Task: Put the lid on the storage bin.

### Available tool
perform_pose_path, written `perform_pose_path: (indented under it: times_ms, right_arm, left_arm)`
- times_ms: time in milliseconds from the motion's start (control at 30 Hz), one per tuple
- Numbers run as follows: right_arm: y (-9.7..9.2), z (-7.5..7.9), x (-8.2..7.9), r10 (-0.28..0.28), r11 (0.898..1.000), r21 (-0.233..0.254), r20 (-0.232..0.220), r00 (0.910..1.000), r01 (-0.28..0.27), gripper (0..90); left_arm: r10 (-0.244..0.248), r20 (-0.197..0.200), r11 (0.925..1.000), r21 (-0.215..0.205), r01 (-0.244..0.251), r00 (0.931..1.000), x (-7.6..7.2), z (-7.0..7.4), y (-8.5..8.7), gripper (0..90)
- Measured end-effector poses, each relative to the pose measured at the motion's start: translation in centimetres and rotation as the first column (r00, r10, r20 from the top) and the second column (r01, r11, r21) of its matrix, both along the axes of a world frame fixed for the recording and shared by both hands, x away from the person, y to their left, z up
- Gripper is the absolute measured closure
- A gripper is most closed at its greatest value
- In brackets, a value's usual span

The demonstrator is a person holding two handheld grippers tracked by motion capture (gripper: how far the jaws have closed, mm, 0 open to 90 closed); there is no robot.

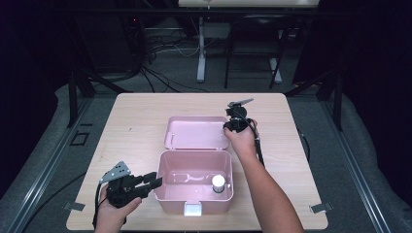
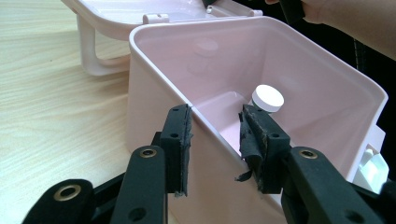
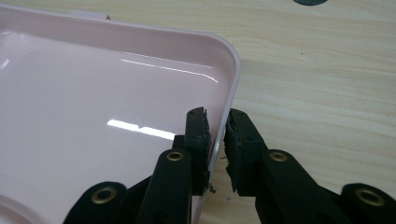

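High view puts the glossy pink plastic box (image 1: 194,187) at lower centre on the pale wooden worktop (image 1: 136,131), its hinged lid (image 1: 197,132) lying open behind it. A white-capped bottle (image 1: 218,183) stands inside at the right. The left claw (image 1: 153,183) straddles the box's left wall, its pads spread. The right claw (image 3: 217,135) pinches the lid's rim. Cables and desk legs (image 1: 201,48) lie beyond.

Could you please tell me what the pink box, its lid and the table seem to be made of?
Pink box and lid: likely moulded plastic, glossy, with bright light streaks, thin walls and rounded corners. Table: pale wood or wood-look laminate, matte, with visible grain lines; which of the two cannot be told.
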State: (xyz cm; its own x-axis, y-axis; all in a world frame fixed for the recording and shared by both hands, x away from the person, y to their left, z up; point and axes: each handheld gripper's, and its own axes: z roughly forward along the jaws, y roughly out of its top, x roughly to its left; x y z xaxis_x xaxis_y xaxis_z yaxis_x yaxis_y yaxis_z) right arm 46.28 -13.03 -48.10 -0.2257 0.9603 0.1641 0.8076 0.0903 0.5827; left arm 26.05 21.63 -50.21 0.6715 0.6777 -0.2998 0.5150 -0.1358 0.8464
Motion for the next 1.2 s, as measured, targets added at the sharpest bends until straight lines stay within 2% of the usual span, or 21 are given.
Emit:
perform_pose_path:
  times_ms: [100, 767, 1200]
  right_arm:
    - [-0.1, 0.0, 0.0, -0.003, 1.0, 0.009, -0.008, 1.0, 0.003, 80.1]
    - [-0.2, 0.8, -0.5, -0.019, 0.999, 0.031, 0.017, 0.9997, 0.018, 81.9]
    - [-0.2, 1.8, -1.1, -0.024, 0.999, 0.042, 0.085, 0.9961, 0.02, 83.5]
  left_arm:
    - [0.002, -0.001, 1.0, 0.0, -0.002, 1.0, 0.0, 0.0, 0.0, 63.2]
    - [0.002, 0.001, 1.0, 0.0, -0.002, 1.0, 0.0, 0.0, -0.1, 63.1]
    - [0.007, 0.001, 1.0, -0.002, -0.007, 1.0, 0.0, -0.1, -0.1, 62.9]
